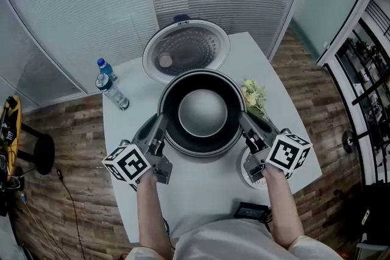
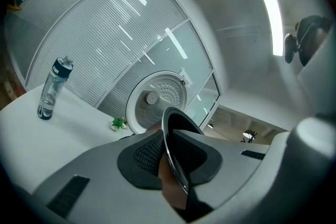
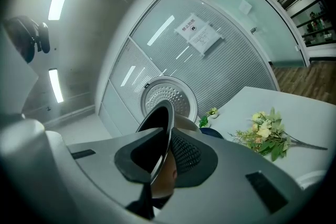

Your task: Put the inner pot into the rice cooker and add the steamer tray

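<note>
The inner pot (image 1: 203,112), dark with a pale grey bottom, hangs over the middle of the white table (image 1: 207,198), carried by its rim from both sides. My left gripper (image 1: 161,126) is shut on the rim at the left; that thin rim edge (image 2: 174,131) runs between its ribbed pads. On the right side my right gripper (image 1: 244,122) is shut on the rim (image 3: 161,134) too. Behind the pot the rice cooker's open lid (image 1: 186,49) stands up, its perforated inner plate facing me. The cooker body is hidden under the pot.
A water bottle (image 1: 111,87) stands at the table's left edge. A bunch of flowers (image 1: 255,97) lies right of the pot. A white round item (image 1: 248,172) sits partly under my right gripper. A small black device (image 1: 251,212) lies at the near edge.
</note>
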The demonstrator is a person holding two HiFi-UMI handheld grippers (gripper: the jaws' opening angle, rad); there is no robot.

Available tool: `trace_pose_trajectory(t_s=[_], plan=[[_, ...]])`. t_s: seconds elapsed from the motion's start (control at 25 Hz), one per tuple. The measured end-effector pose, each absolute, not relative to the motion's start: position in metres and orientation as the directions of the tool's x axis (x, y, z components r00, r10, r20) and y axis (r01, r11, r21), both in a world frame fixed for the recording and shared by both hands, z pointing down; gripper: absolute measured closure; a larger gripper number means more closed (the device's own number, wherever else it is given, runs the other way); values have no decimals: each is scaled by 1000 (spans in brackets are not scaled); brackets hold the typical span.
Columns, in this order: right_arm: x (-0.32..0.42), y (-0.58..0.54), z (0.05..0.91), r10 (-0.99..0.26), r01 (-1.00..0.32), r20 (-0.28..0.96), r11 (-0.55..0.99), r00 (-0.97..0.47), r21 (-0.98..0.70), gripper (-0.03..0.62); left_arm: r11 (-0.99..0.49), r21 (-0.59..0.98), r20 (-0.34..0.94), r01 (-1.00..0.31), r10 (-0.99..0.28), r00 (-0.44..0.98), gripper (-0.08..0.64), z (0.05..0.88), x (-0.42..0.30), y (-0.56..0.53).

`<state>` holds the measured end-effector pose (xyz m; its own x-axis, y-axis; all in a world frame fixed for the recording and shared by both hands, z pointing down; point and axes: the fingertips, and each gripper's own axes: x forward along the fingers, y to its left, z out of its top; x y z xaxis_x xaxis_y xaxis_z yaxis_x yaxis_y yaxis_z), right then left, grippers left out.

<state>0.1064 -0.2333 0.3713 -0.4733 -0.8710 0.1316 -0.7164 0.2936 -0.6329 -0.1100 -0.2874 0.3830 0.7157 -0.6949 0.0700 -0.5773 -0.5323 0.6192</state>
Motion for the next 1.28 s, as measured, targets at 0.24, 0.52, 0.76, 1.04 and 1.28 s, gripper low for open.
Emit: trace_pose_trajectory(t_s=[0.24, 0.52, 0.76, 1.04, 1.28], plan=[[105, -240, 386, -866, -712, 155, 275, -475, -646, 537, -505, 635, 102, -584, -695, 712, 506, 399, -112, -293], [105, -247, 398, -862, -707, 173, 259, -477, -658, 537, -500, 637, 116, -587, -691, 714, 506, 410, -111, -300], [107, -252, 411, -856, -700, 188, 247, -482, -670, 537, -485, 643, 137, -593, -689, 712, 506, 422, -109, -305], [105, -256, 417, -848, -708, 217, 234, -484, -666, 537, -475, 640, 160, -603, -686, 710, 506, 429, -111, -308], [108, -261, 429, -839, -713, 248, 215, -485, -668, 535, -464, 640, 186, -613, -681, 709, 505, 440, -107, -314]])
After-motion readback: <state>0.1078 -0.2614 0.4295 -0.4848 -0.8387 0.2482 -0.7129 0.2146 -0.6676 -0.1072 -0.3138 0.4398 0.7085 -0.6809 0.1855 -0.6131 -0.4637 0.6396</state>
